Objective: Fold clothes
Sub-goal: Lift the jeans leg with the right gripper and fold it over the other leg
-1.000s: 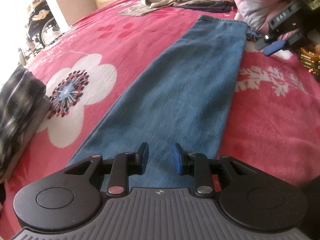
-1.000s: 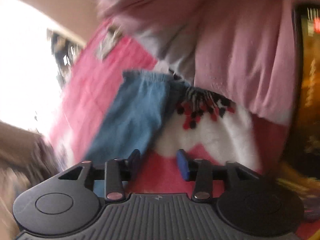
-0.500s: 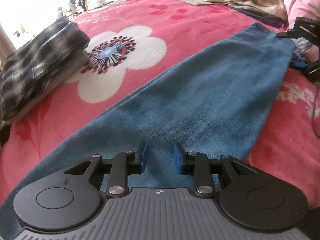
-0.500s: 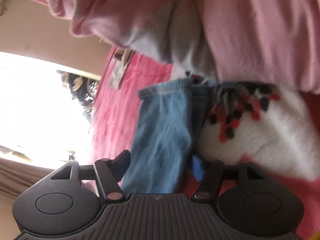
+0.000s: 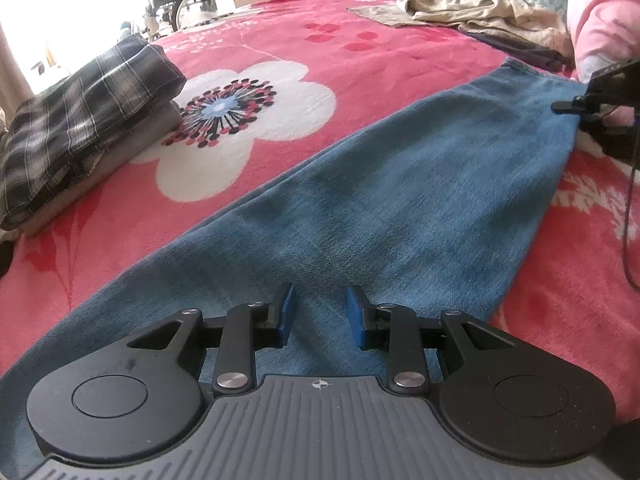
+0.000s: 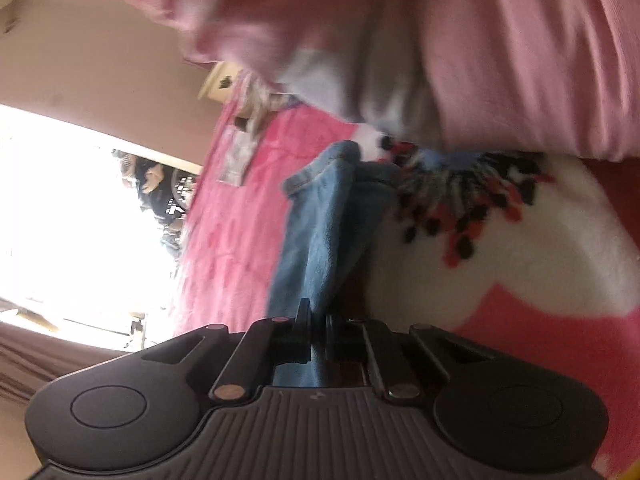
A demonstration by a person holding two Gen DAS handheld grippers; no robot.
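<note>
pinching the jeans, right claw looks clamped only here.

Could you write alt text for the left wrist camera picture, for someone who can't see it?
Blue jeans lie stretched across a pink flowered blanket, with the left gripper over them, its blue-padded fingers apart. Folded plaid clothes sit at left; the right gripper meets the jeans' far end.

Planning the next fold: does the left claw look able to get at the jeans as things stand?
Probably yes. The left claw hangs open right over the jeans, with nothing between them; the folded plaid stack lies well off to one side.
</note>
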